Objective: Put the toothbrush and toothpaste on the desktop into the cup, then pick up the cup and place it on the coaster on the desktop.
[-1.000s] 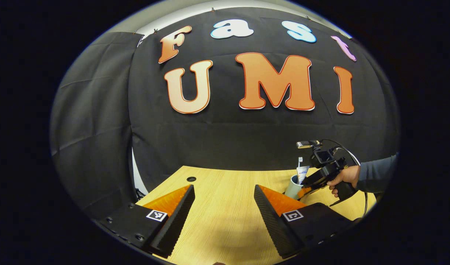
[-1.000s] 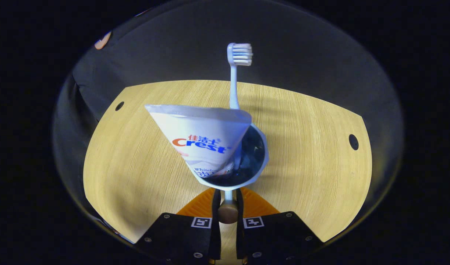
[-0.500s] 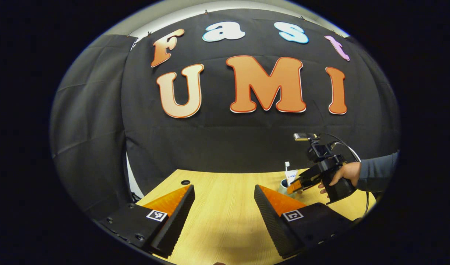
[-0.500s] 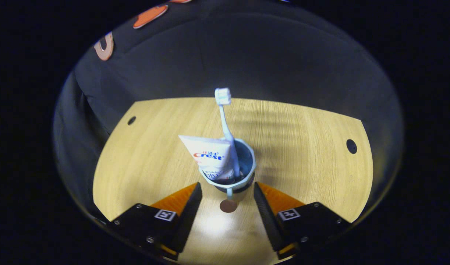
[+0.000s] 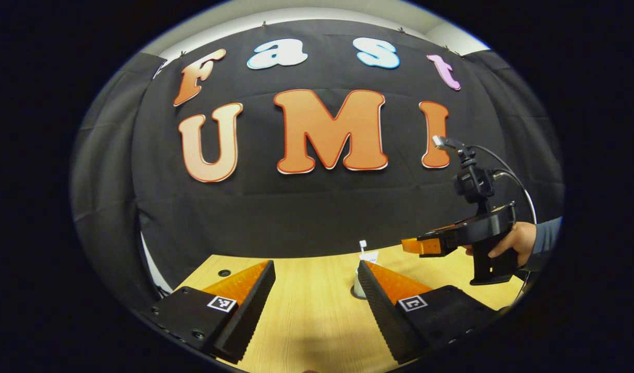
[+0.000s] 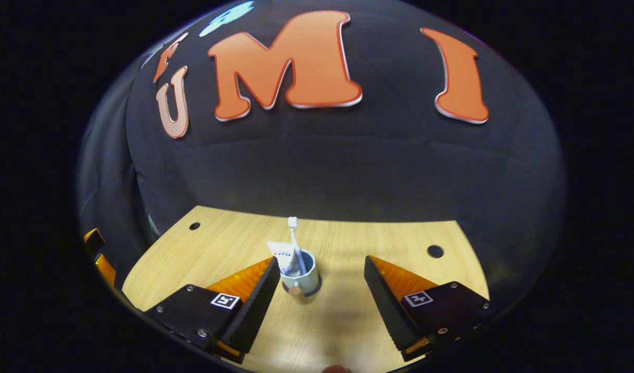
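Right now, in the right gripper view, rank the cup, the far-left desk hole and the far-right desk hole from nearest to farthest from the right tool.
1. The cup, just ahead between the open right tool fingers, toward the left one.
2. The right desk hole, farther back on the right.
3. The left desk hole, at the far left edge.

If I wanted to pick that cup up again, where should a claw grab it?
Probably the cup's little handle, which points toward the right claw, coming in level from that side. The toothbrush and toothpaste stick out the top, so going from above looks awkward.
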{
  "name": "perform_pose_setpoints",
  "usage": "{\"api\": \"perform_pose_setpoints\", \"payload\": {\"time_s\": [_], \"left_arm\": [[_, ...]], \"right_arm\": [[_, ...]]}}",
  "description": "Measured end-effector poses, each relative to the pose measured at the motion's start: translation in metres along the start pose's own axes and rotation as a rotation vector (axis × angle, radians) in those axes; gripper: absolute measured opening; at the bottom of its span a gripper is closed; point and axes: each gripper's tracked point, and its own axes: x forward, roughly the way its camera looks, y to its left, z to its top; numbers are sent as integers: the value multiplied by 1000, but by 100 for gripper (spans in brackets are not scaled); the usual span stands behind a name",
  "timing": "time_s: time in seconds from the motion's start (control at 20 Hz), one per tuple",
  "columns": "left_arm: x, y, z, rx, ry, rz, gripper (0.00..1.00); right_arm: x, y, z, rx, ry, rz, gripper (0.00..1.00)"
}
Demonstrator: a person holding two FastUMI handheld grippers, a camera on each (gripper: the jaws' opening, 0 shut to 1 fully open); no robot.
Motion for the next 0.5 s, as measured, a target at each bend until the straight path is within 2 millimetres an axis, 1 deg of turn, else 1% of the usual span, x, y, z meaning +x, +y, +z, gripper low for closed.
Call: {"api": "perform_pose_setpoints", "payload": {"time_s": [0.05, 0.1, 0.2, 0.25, 0.3, 0.35, 0.5], "left_arm": [[2, -3, 2, 0, -10, -22, 96], [4, -6, 6, -2, -18, -44, 96], [6, -11, 11, -5, -33, -84, 96], [7, -13, 14, -5, -42, -102, 96], [7, -15, 17, -5, -51, -117, 96], [5, -16, 21, -4, -59, -126, 96], [-6, -15, 33, -3, -95, -127, 96]], "right_arm": [[-18, -5, 12, 7, -51, -18, 99], [-28, -8, 19, 13, -87, -29, 99], [-56, -14, 26, 30, -147, -61, 99], [-69, -16, 30, 40, -178, -82, 99], [-78, -17, 33, 48, -208, -96, 99], [-90, -18, 33, 49, -229, -108, 99], [-123, -17, 37, 24, -293, -118, 99]]}}
